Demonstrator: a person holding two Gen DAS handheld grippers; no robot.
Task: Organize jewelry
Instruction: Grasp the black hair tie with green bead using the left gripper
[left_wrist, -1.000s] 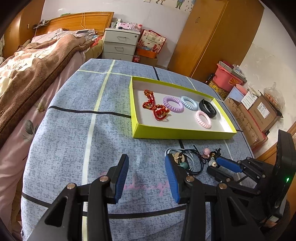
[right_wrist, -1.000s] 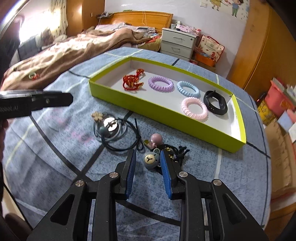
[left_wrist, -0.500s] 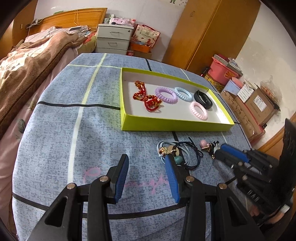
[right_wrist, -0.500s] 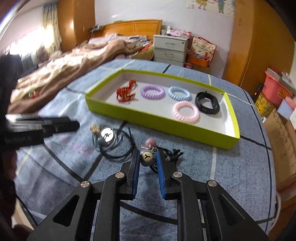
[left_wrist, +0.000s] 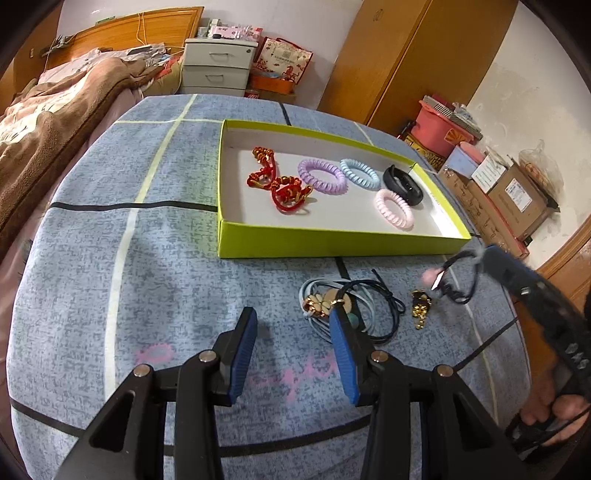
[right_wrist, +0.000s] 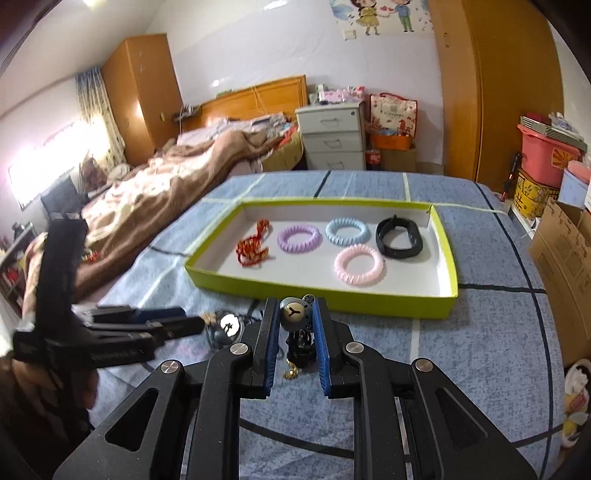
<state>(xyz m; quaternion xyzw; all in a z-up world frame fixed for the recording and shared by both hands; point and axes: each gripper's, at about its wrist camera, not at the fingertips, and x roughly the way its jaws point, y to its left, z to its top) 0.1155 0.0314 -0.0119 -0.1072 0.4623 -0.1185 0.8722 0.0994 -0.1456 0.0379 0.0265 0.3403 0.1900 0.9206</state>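
A yellow-green tray (left_wrist: 332, 245) (right_wrist: 317, 291) on the blue cloth holds red knotted cords (left_wrist: 280, 184), a purple coil band (left_wrist: 322, 176), a blue coil band (left_wrist: 360, 173), a pink coil band (left_wrist: 394, 208) and a black wristband (left_wrist: 403, 184). My right gripper (right_wrist: 294, 318) is shut on a bear-bell charm (right_wrist: 290, 314) with black cords, lifted above the cloth in front of the tray. It also shows blurred in the left wrist view (left_wrist: 476, 258). My left gripper (left_wrist: 293, 332) is open and empty above the cloth, beside a tangle of cord necklaces (left_wrist: 343, 306).
A small gold trinket (left_wrist: 420, 308) lies right of the necklaces. A bed with a brown blanket (right_wrist: 155, 199) runs along the left. A white drawer unit (right_wrist: 330, 136), a wooden wardrobe (right_wrist: 495, 85) and cardboard boxes (left_wrist: 513, 199) stand beyond the table.
My right gripper closed on the bear-bell charm and lifted it off the cloth. The left gripper stayed open and shifted slightly; the view now faces the tray more squarely.
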